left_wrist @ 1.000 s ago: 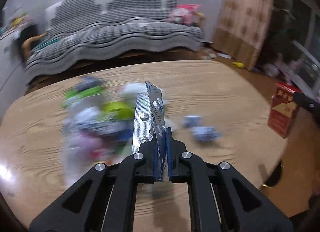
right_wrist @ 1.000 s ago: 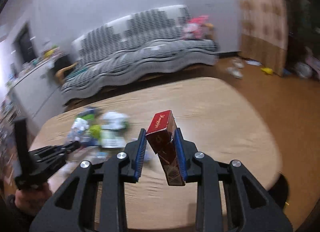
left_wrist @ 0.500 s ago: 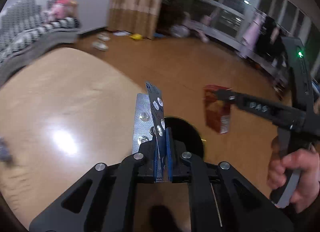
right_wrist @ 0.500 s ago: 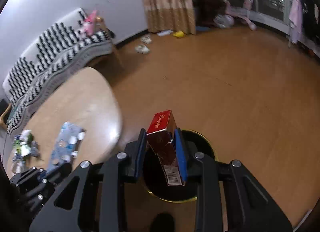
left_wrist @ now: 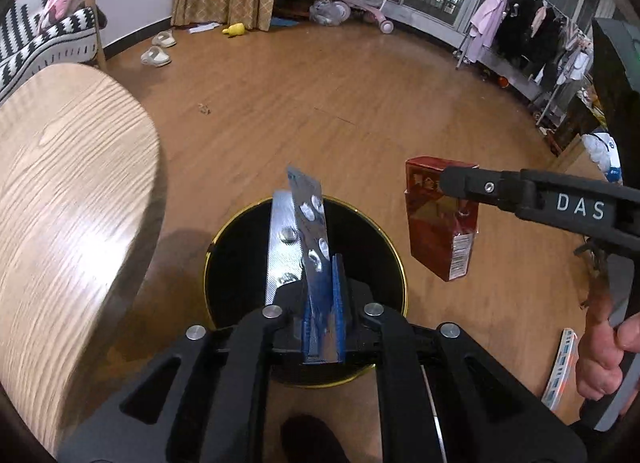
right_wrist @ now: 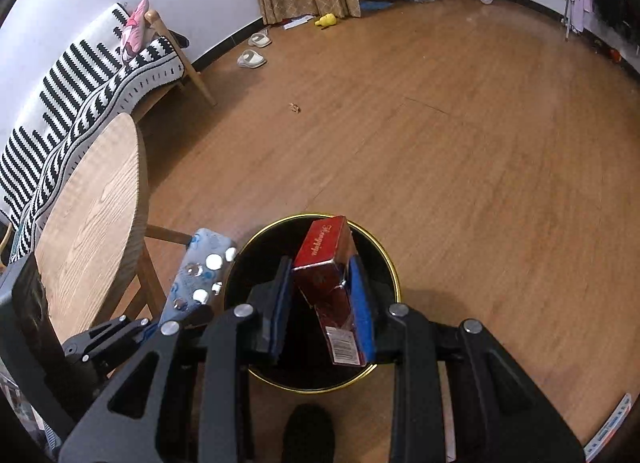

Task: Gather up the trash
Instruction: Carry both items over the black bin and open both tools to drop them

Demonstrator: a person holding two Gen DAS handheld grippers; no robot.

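Observation:
My left gripper (left_wrist: 320, 283) is shut on silver pill blister packs (left_wrist: 298, 231) and holds them upright over a black round trash bin (left_wrist: 240, 263) with a gold rim on the floor. My right gripper (right_wrist: 320, 303) is shut on a red cigarette box (right_wrist: 326, 259) and holds it above the same bin (right_wrist: 384, 263). The box (left_wrist: 440, 223) and the right gripper's finger also show at the right of the left wrist view. The blister packs (right_wrist: 200, 275) show at the left of the right wrist view.
A round wooden table (left_wrist: 60, 203) stands left of the bin, its edge close to the rim. A striped sofa (right_wrist: 80, 75) is behind it. Slippers (left_wrist: 156, 55) and toys lie on the far wooden floor. A flat packet (left_wrist: 560, 367) lies on the floor at right.
Both grippers have swung from over the table to above the bin on the floor, each still holding its item. The bin now sits right below both.

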